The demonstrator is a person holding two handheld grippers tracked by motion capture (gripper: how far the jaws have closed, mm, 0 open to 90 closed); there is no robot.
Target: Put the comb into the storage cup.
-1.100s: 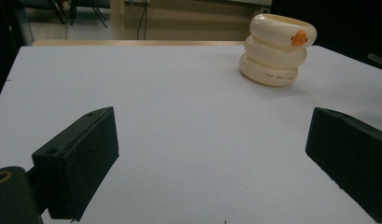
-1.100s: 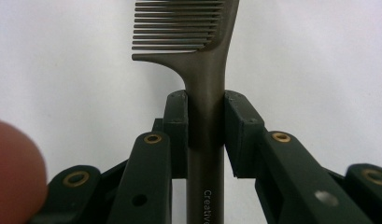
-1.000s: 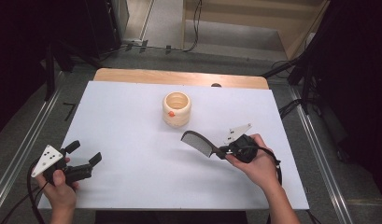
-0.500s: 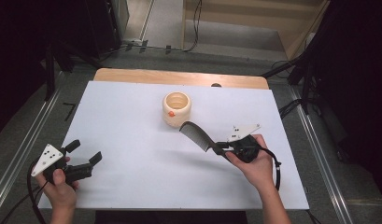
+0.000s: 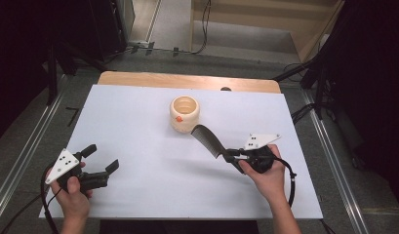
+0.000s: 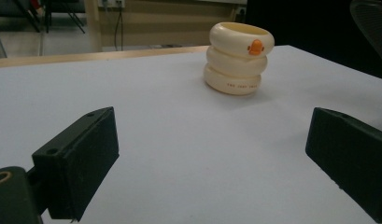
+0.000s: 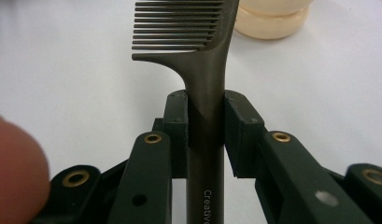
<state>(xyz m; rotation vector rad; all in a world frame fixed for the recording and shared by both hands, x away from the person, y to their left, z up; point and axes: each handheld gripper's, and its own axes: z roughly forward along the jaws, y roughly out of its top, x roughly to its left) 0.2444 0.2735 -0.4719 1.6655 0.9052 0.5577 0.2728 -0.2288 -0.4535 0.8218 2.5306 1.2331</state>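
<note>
Left gripper [image 5: 100,158]: we saw it held low over the near left part of the white table [image 5: 138,131], jaws spread wide with nothing between them; in its own view [image 6: 212,154] bare table lay between the two black jaws.
Writing on the cup: in the left gripper view we found a line of small dark letters on the lowest ring, too small for us to read, and an orange mark on the top ring.
Cup [image 5: 184,113]: we counted one, cream, built of three stacked rings, standing upright ahead of the left gripper and well apart from it [image 6: 238,58], just beyond the comb's toothed end.
Comb [image 5: 207,139]: we counted one, dark, its handle clamped between the right gripper's pads, the toothed end reaching out ahead of the jaws toward the cup.
Writing on the comb: in the right gripper view we read "Creative" in pale letters along the handle [image 7: 207,84], cut off at the bottom edge.
Right gripper [image 5: 233,157]: we saw its jaws clenched on the comb handle [image 7: 206,135].
Grippers: we counted two.
</note>
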